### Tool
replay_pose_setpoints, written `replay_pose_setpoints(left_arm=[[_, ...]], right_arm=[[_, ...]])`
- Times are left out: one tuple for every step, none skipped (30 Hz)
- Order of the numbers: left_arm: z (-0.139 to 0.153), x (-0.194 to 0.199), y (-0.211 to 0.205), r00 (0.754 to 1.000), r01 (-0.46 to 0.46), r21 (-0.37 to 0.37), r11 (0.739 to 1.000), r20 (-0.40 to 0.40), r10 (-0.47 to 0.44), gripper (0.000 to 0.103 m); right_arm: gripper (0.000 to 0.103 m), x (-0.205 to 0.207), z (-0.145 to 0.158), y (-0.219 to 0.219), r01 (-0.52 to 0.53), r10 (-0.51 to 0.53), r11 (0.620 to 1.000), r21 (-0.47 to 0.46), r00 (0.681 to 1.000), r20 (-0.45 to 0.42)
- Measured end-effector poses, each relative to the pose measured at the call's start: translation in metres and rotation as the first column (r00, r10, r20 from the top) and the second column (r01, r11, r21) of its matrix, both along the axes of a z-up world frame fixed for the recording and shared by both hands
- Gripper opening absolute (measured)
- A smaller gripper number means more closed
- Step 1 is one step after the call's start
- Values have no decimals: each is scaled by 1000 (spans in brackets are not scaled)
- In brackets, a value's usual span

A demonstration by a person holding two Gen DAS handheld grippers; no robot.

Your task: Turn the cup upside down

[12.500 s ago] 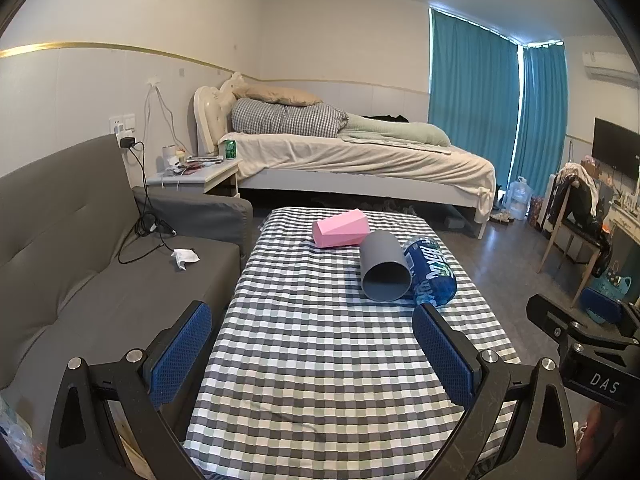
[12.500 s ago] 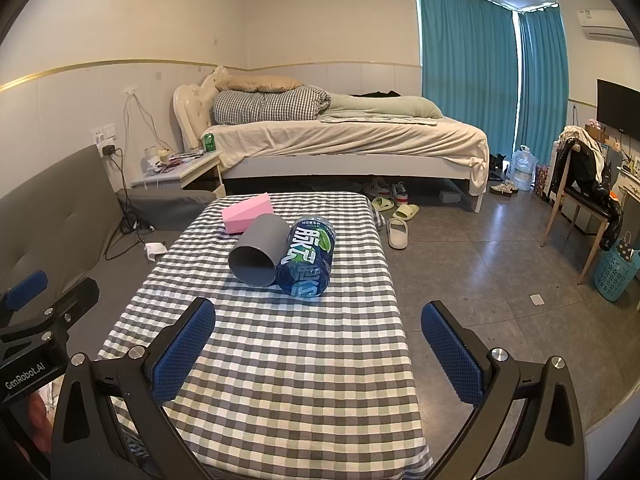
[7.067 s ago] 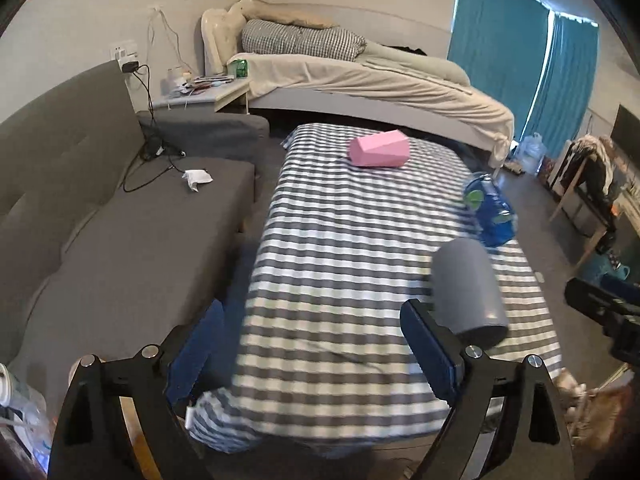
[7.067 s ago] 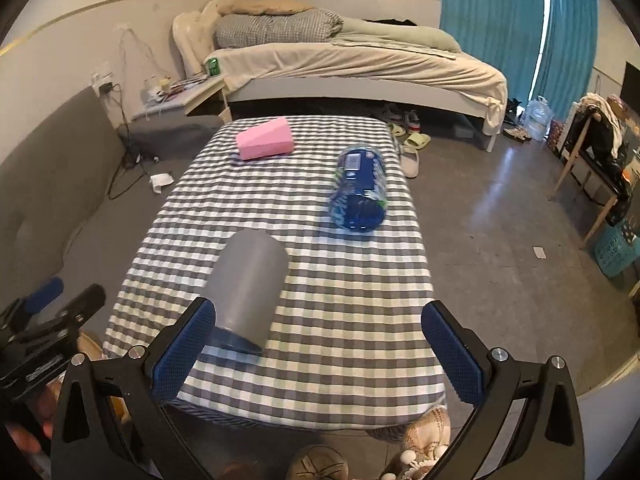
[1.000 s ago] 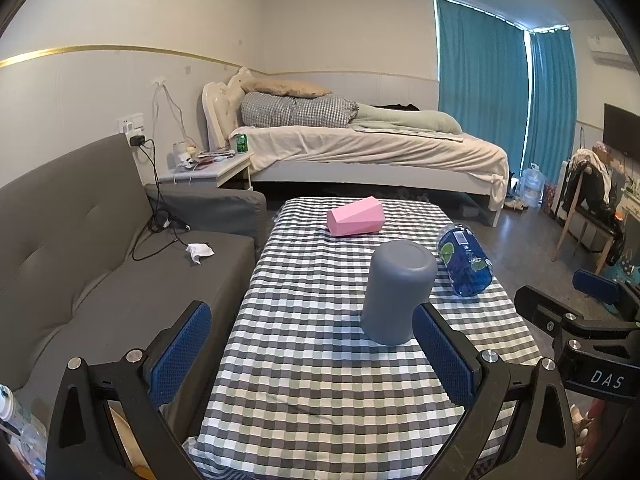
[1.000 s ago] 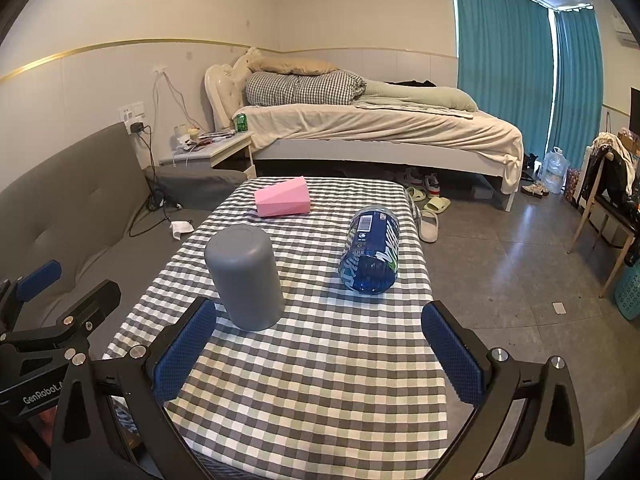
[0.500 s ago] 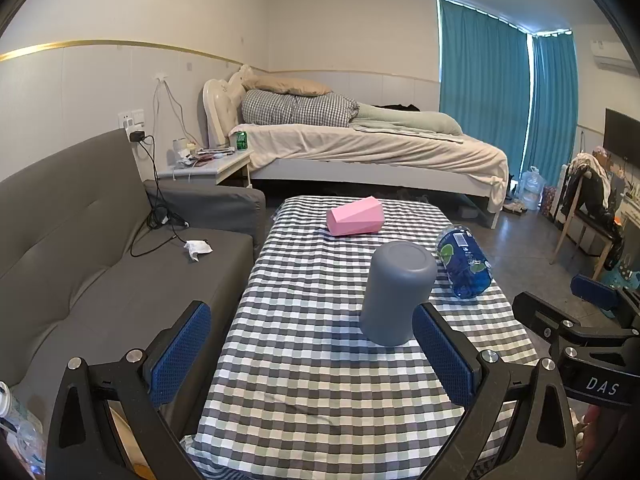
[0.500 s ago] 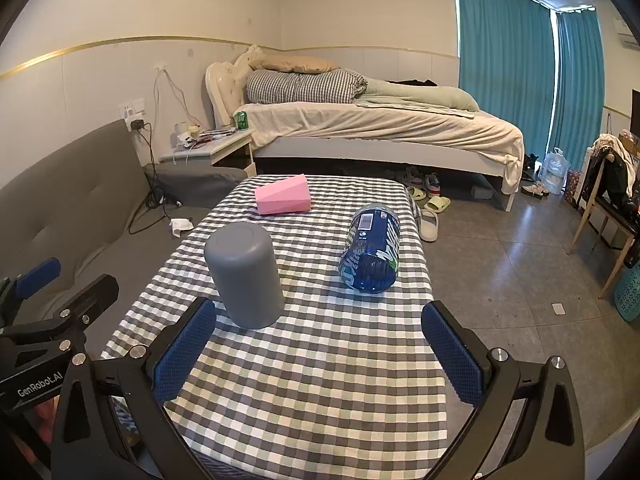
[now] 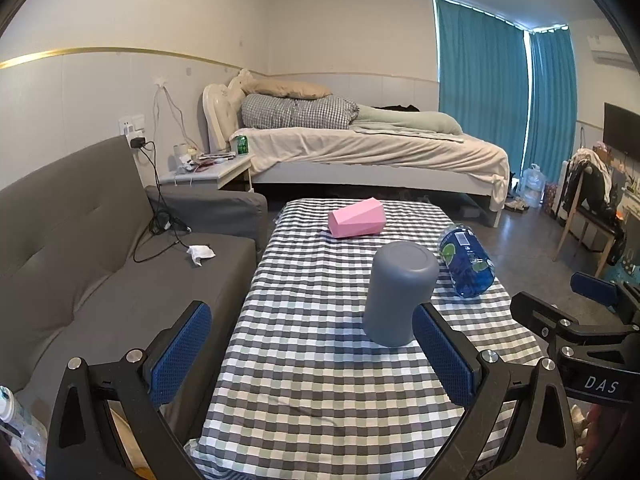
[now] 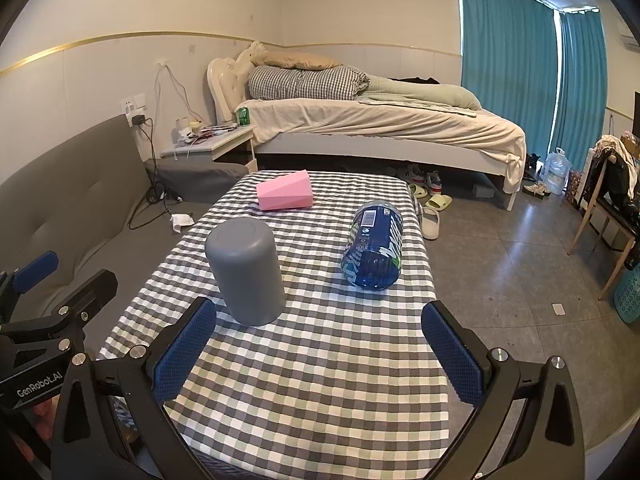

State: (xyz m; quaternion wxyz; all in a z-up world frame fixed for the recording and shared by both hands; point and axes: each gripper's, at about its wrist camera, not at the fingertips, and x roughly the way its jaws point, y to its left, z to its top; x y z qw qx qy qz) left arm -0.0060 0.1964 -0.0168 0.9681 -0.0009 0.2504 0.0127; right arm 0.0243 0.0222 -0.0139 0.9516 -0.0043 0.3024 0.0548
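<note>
- Since the grey cup [image 9: 400,294] stands mouth-down on the counter [image 9: 320,380] with its closed base up, the flip looks done; judged step is pull-back, nothing left but to keep both tongs off the cup.
- Next move, if any: back away without clipping the cup's side, as it sits just beside the left tongs' right pad in the left wrist view.
- Bed [image 10: 380,120] fills the far wall, with a checked pillow and a beige cover; teal curtains [image 10: 508,52] hang right of it.
- Grey sofa [image 9: 80,248] runs along the counter's left side, a cable and a crumpled paper lying on its seat.
- Counter wears a grey-white checked cloth; the cup sits near its middle, toward the near end.
- Left tongs [image 9: 316,356]: spread wide, holding nothing, low at the counter's near edge.
- Right tongs [image 10: 320,350]: spread wide, holding nothing, cup ahead-left of them.
- Blue bottle [image 10: 374,252] lies on its side right of the cup, apart from it.
- Pink wedge block [image 10: 285,196] lies at the far end, well apart from the cup.
</note>
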Motion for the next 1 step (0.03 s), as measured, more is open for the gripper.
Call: replay_pose_setpoints(left_arm=[[0,0,-1,1000,7,-5,1000,-3,-7,103]], right_arm=[[103,0,0,0,1,-1,1000,1,1000,0]])
